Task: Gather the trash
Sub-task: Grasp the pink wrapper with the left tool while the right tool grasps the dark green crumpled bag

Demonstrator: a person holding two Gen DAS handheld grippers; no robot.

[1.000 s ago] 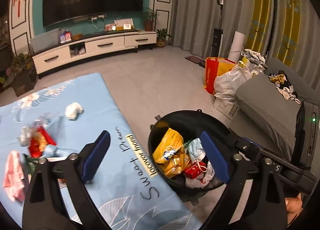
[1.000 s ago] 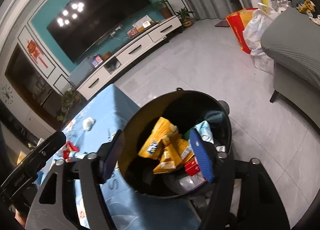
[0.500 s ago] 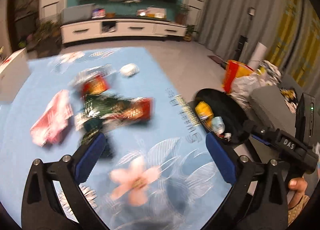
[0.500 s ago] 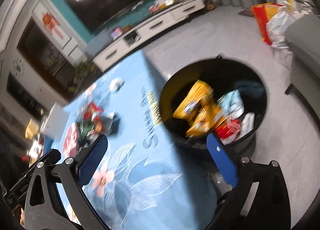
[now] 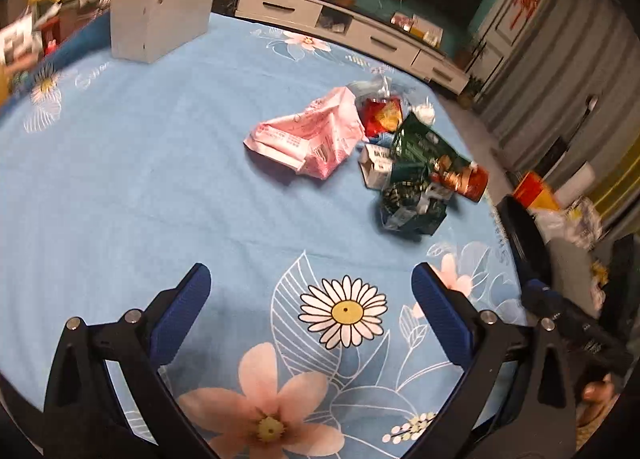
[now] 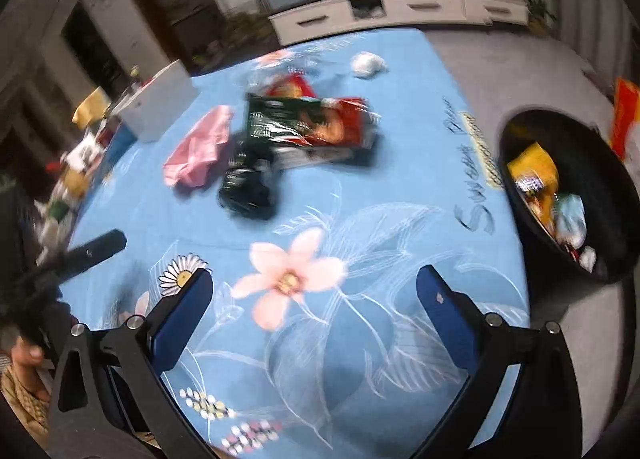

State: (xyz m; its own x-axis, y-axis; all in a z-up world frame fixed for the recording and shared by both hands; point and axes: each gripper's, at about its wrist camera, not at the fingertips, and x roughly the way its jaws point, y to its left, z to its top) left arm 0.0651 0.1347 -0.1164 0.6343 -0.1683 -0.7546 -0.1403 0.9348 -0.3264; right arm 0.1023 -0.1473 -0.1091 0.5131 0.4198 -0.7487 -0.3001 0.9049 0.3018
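A heap of wrappers lies on the blue flowered tablecloth (image 5: 160, 179): a pink bag (image 5: 312, 139), a red snack bag (image 5: 382, 115), a green packet (image 5: 416, 175) and a small white carton (image 5: 374, 167). In the right wrist view the pink bag (image 6: 200, 147), the green-and-red packet (image 6: 308, 127) and a white paper ball (image 6: 368, 64) show. The black trash bin (image 6: 608, 195) with wrappers inside stands off the table's right edge. My left gripper (image 5: 310, 315) is open and empty, well short of the heap. My right gripper (image 6: 314, 319) is open and empty above the cloth.
A white box (image 5: 160, 21) stands at the table's far left, with clutter (image 5: 24, 39) beyond it. A white TV cabinet (image 5: 352, 31) runs along the back wall. The bin's rim (image 5: 524, 227) shows at the table's right edge, with bags (image 5: 560, 207) behind it.
Both grippers have swung left, away from the bin and over the table. The wrapper heap now lies ahead of both. Both stayed open and empty.
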